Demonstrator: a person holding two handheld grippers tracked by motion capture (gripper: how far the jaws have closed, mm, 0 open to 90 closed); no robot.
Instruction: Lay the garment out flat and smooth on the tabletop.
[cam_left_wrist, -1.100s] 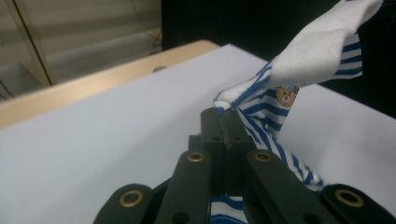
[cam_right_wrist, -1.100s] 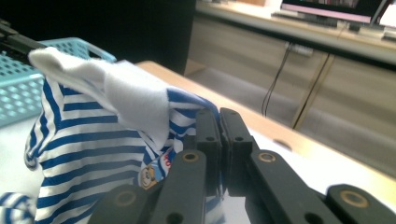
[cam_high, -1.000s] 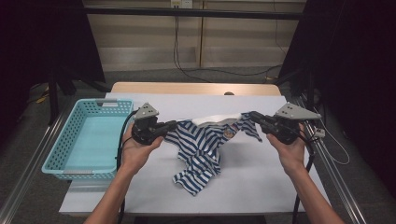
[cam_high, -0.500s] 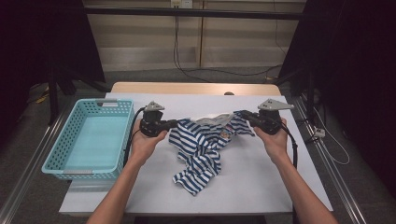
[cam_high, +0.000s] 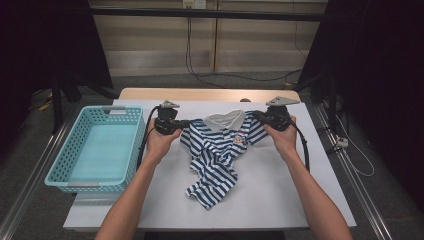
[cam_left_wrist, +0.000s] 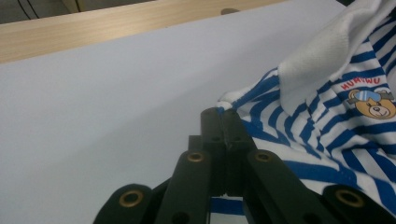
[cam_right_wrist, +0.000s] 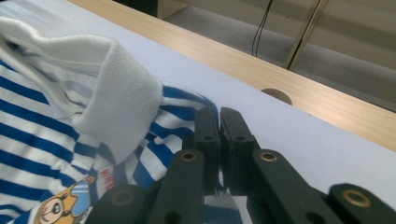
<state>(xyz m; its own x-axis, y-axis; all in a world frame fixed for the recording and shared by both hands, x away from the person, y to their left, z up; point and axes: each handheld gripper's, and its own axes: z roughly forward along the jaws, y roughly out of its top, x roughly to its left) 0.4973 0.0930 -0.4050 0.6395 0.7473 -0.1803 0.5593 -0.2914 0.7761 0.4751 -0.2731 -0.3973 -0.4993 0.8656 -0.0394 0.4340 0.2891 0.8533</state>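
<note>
A small blue-and-white striped polo shirt (cam_high: 220, 150) with a white collar (cam_high: 223, 119) and a bear badge (cam_left_wrist: 371, 100) lies on the white table (cam_high: 300, 190). My left gripper (cam_high: 186, 123) is shut on the shirt's left shoulder, and the striped cloth (cam_left_wrist: 261, 116) is pinched at the jaw tips of that gripper (cam_left_wrist: 222, 112). My right gripper (cam_high: 256, 116) is shut on the other shoulder; its jaws (cam_right_wrist: 219, 114) meet on the striped fabric (cam_right_wrist: 32, 121) beside the collar (cam_right_wrist: 116, 100). The shirt's top edge is stretched between the two grippers, low over the table, and the lower part lies crumpled.
A light-blue plastic basket (cam_high: 60, 172) stands at the table's left side, with nothing in it. The table's wooden far edge (cam_high: 200, 93) runs behind the grippers. Cables trail from both grippers, the right one (cam_high: 305, 150) along the forearm. Dark curtains flank the table.
Both hands have moved away from the person toward the far edge and sunk lower, carrying the shirt's shoulders. The shirt's upper part now lies flatter and more spread on the table.
</note>
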